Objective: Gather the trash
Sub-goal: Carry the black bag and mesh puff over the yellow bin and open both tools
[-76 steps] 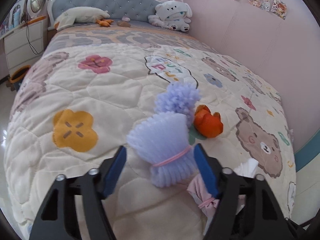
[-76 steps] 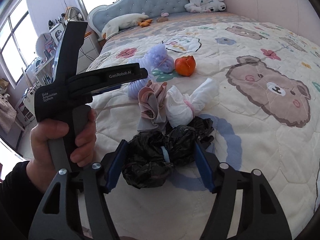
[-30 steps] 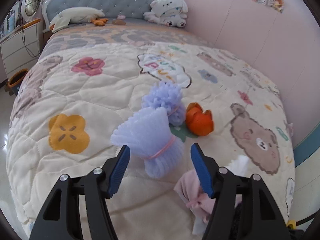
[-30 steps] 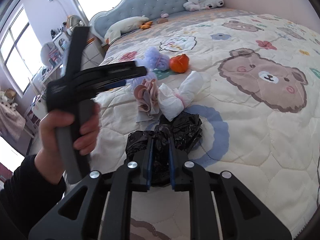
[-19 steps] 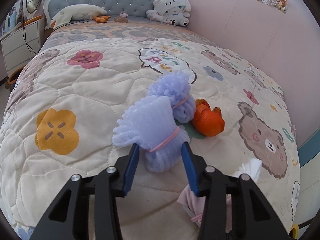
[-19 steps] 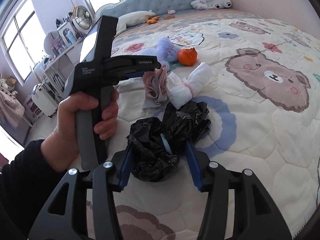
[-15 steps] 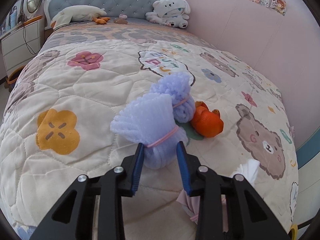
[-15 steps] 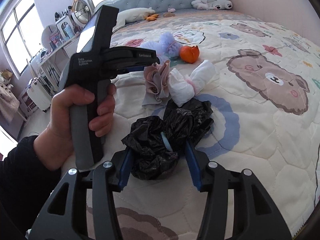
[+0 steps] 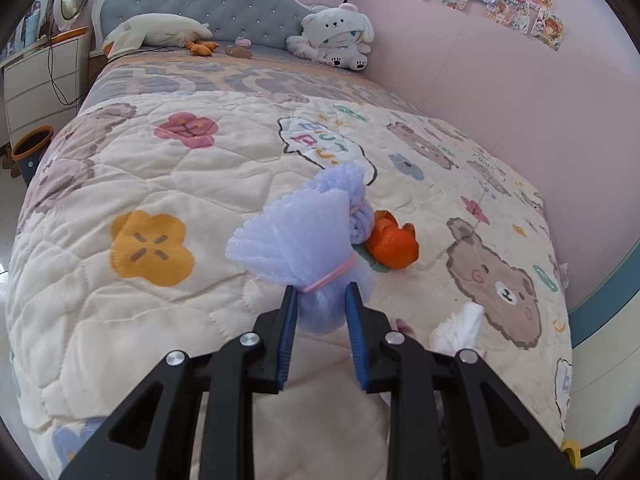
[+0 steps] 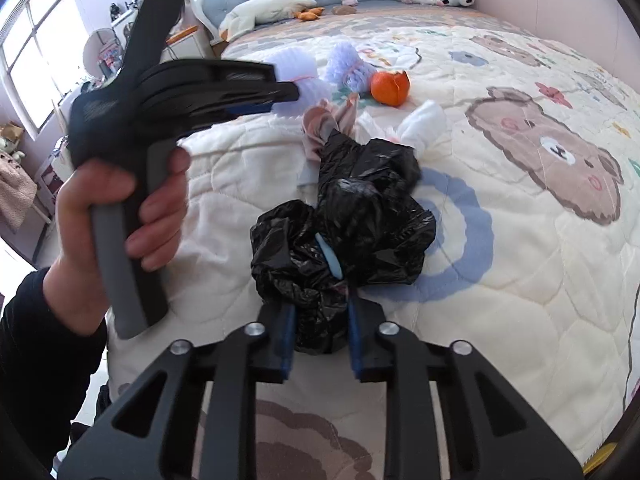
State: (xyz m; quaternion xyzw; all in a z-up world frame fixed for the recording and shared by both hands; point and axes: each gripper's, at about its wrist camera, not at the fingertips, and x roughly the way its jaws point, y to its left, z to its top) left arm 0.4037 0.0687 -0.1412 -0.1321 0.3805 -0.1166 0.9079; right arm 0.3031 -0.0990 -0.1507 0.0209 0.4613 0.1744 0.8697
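- I see a bed under a cartoon-bear quilt, trash bundles lying near its foot.
- My right gripper has just closed its jaws; they pinch the black bag bundle.
- My left gripper has just closed on the lavender foam-net bundle, beside an orange peel.

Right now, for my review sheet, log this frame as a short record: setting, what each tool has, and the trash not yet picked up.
setting: bed with a cartoon quilt
left tool: just been closing; pads pressed on the nearer purple foam bundle, below its pink band
right tool: just been closing; pads pinching the black plastic bag
trash loose on quilt: second purple foam bundle, orange peel, white tissue wad, pink cloth wad
person: left hand gripping the left tool's handle
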